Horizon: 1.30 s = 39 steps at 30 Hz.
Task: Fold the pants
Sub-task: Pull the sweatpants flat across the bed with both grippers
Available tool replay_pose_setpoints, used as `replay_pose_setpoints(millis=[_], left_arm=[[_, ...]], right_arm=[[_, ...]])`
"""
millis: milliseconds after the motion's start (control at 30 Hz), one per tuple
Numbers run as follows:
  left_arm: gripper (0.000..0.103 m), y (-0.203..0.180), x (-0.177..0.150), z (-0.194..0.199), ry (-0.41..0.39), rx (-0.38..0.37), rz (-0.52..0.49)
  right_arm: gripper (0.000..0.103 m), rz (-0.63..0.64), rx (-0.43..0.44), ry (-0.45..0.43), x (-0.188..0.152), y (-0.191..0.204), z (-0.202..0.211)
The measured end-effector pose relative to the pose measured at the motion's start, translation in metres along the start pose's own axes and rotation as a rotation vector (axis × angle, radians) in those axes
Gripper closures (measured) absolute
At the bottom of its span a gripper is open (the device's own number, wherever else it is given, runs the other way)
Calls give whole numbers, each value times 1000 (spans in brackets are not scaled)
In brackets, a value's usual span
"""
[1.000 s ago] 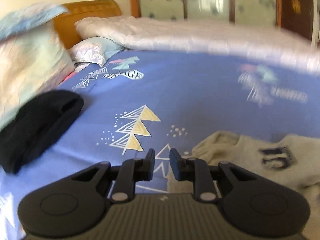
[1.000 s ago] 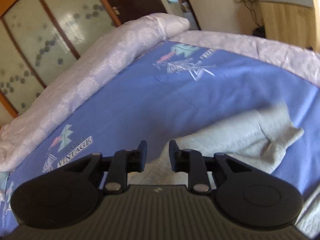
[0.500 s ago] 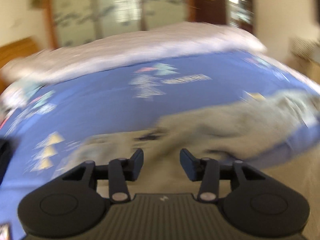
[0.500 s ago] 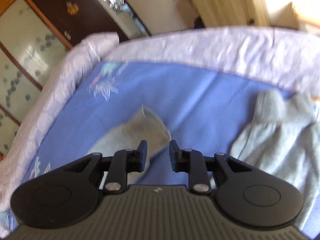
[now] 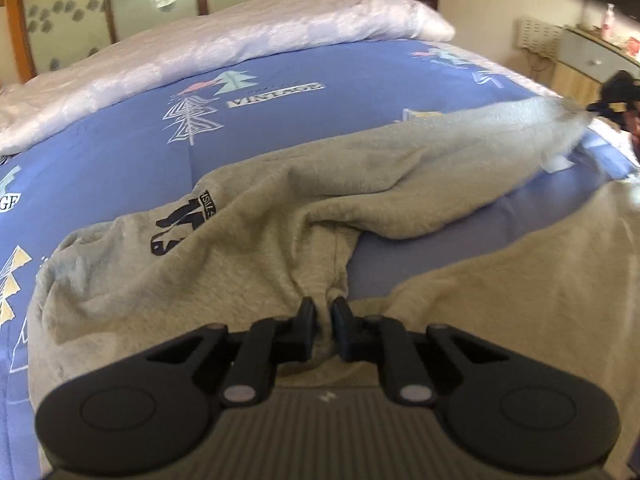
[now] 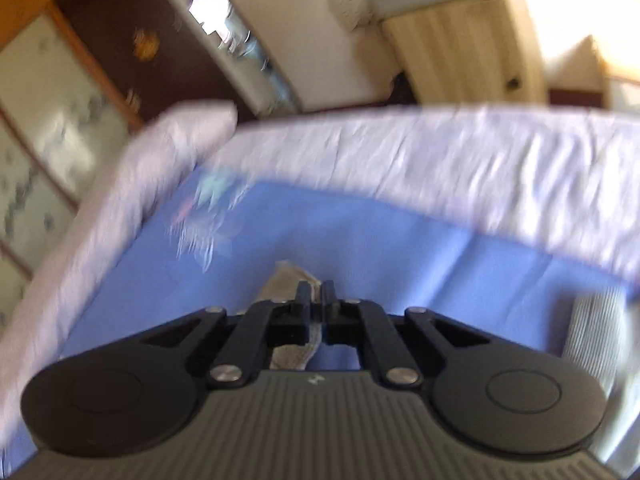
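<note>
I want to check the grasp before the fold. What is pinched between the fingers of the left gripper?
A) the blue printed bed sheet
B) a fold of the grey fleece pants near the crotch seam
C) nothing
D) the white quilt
B: the left gripper has just closed on bunched fabric of the grey fleece pants, where the two legs meet.

left wrist cam: rides behind left gripper, low over the bed, pitched down, very close to the grey pants; faces across the bed toward the white quilt and wardrobe doors.
right wrist cam: rides behind right gripper, close above the bed, rolled to one side, blurred; faces the quilt-edged far side of the bed, cabinet beyond.
shared: blue bed sheet, white quilt, pants; right gripper shows at the bed's far right edge in the left view.
</note>
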<state>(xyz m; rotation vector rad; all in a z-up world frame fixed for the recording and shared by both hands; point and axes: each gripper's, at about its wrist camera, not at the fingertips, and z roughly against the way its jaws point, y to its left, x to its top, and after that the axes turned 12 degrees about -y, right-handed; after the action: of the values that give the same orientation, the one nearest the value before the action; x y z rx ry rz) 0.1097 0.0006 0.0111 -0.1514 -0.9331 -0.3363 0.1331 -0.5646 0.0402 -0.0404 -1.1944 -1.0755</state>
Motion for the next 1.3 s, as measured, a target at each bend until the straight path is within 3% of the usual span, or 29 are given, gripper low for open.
replay_pose_setpoints(millis=[100,133,167,200,233,300,400,467,533,567,633,700,767,800,833,867,900,1000,1167,1233,1300], left_arm=[[86,6,-4,2,34,16,0],[83,8,-4,5,35,6,5],[80,11,-2,9,24,-2,14],[73,17,3,14,1,-7,32],[67,25,7,19,-24,-7,55],[67,46,21,26,-68,21,108],[64,83,47,13,-93,166,115],[63,101,60,-10,-83,285,55],[59,110,68,-40,-48,349,-55],[56,111,70,-56,-17,355,-116],[47,108,70,-83,29,336,-223],[49,101,65,-107,78,318,-277],[69,88,54,-119,108,285,-312],[91,78,49,-120,92,273,-349],[100,71,45,-118,91,250,-370],[100,65,41,-117,77,264,-390],[100,60,37,-117,61,287,-418],[100,67,40,-120,7,388,-413],[100,118,70,-142,5,639,-196],[100,131,77,-144,36,653,-118],[96,138,77,-133,44,630,-77]], right_arm=[[89,69,-122,36,4,-4,-19],[82,99,-158,54,3,-6,-22],[69,106,-183,53,3,-10,-20],[65,86,-193,32,4,-15,-14],[64,56,-178,8,5,-18,-5],[64,34,-113,19,7,-18,7],[63,72,4,87,3,5,14],[61,89,84,158,-3,27,11],[56,92,135,221,-10,50,2],[47,100,142,250,-15,61,-4],[43,133,106,295,-26,80,-22],[43,151,46,331,-38,88,-42],[43,177,-20,386,-52,92,-63],[46,196,-38,371,-58,93,-67],[61,237,-56,333,-62,99,-65],[96,303,-87,310,-65,107,-64],[99,344,-75,286,-65,110,-62],[101,343,-60,210,-57,115,-61],[100,195,12,93,-46,121,-69],[97,250,1,52,-55,132,-73],[84,350,-58,105,-65,138,-81]])
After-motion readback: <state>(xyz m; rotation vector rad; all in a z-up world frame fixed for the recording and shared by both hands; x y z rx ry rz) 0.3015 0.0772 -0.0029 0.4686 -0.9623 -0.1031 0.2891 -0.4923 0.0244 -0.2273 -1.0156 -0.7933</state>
